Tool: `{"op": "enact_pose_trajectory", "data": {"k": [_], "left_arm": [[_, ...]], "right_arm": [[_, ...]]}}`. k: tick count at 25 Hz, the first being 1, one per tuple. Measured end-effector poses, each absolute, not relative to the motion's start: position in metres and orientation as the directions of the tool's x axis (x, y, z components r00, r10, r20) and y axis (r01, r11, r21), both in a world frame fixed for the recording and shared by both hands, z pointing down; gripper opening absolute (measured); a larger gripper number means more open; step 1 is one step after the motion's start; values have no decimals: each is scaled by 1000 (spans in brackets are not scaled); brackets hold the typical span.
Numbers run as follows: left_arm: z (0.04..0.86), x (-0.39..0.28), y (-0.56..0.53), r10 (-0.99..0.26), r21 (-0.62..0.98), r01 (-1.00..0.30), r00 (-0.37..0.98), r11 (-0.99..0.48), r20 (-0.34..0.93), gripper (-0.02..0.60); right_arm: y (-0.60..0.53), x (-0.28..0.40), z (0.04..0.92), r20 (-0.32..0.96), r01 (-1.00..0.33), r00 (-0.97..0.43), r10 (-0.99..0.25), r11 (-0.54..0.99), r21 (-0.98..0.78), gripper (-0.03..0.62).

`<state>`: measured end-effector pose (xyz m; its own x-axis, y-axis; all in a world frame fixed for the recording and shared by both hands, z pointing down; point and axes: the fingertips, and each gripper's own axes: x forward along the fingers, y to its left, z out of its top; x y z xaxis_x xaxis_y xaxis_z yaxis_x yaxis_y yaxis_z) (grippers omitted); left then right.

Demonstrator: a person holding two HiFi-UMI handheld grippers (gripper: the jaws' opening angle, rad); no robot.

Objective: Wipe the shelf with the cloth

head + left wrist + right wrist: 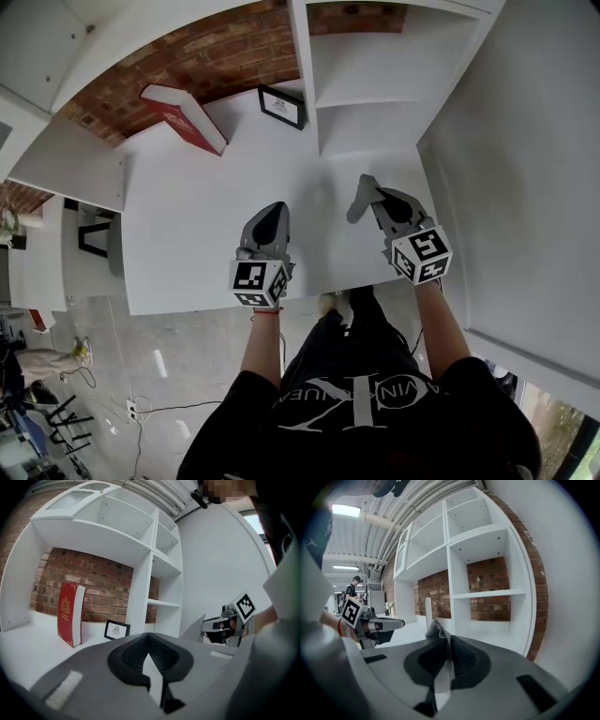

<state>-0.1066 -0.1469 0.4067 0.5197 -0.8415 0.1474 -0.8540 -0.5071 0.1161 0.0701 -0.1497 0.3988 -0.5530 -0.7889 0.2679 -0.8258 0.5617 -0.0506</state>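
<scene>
The right gripper pinches a grey cloth tight over the white shelf; the left gripper, beside it, is closed and empty

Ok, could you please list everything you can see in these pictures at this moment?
shelf unit: one, white, wide surface with open compartments above
brick wall: one, red-brown, behind the shelf unit
book: one, red, standing at the surface's back left
framed picture: one, black frame, at the back, right of the book
cloth: one, grey, sticking out of the right gripper's jaws
left gripper: one, grey, jaws together, empty, over the surface's front
right gripper: one, grey, shut on the cloth, right of the left gripper
</scene>
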Motion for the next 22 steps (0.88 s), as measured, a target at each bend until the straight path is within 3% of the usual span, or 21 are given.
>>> {"op": "enact_pose_trajectory", "data": {"k": [5,10,12,16,20,21,22], "left_arm": [[412,-100,-180,-860,116,-873,487,-474,152,9],[411,-89,-193,-856,142,-867,495,-477,151,9],[420,-83,-191,-850,168,-864,500,-475,166,9],[448,-75,-193,-838,199,-863,501,-465,217,9],[460,-69,-198,-832,187,-860,507,-474,226,9],[459,-68,-199,-833,188,-860,507,-474,221,9],[457,-68,-200,-835,192,-860,507,-473,216,9]], "right_arm": [[-214,66,386,200,-810,-580,-790,584,-42,18],[-264,88,343,-72,-878,-479,-875,479,16,18],[-283,100,383,40,-901,-421,-906,423,97,18],[-308,112,497,430,-858,-293,-854,433,276,18],[-286,97,535,567,-748,-380,-731,604,277,20],[-275,91,540,591,-722,-425,-686,651,236,41],[-265,86,541,602,-705,-476,-641,688,175,106]]}}
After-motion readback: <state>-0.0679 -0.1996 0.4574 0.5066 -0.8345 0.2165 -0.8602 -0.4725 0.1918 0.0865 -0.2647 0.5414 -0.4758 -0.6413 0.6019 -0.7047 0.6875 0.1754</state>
